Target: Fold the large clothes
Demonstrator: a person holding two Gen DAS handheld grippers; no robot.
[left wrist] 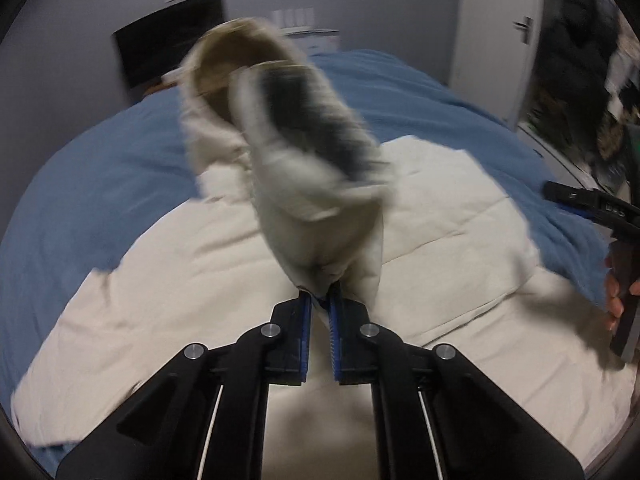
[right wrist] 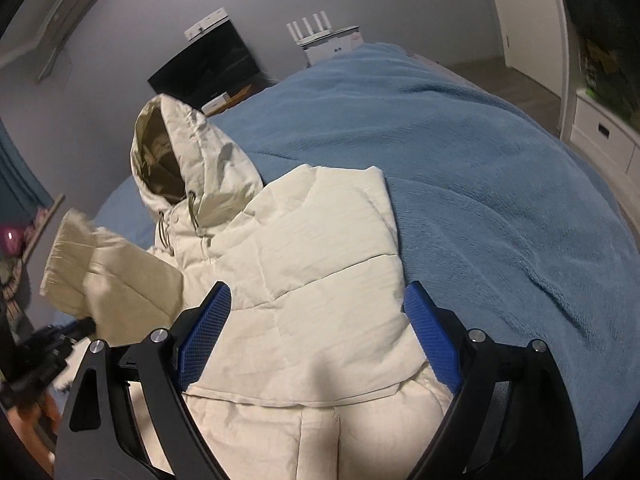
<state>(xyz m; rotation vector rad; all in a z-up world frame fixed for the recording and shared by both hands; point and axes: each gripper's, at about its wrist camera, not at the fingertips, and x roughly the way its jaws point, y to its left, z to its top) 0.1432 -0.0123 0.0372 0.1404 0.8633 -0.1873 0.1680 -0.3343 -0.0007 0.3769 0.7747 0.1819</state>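
A cream hooded puffer jacket [right wrist: 312, 264] lies spread on a blue bed cover [right wrist: 480, 160]; it also shows in the left wrist view [left wrist: 200, 280]. My left gripper [left wrist: 320, 300] is shut on the jacket's left sleeve [left wrist: 316, 184] and holds it lifted above the jacket body, blurred by motion. The same sleeve [right wrist: 108, 276] and left gripper [right wrist: 80, 326] show at the left of the right wrist view. My right gripper [right wrist: 318, 308] is open and empty, its blue pads [right wrist: 208, 328] spread just above the jacket's folded right side. The hood [right wrist: 180, 160] stands up at the far end.
The blue bed cover [left wrist: 100, 184] extends around the jacket. A black monitor [right wrist: 208, 68] and a white router [right wrist: 320, 36] stand beyond the bed against the grey wall. A white door [left wrist: 500, 32] and white drawers [right wrist: 600, 140] are at the right.
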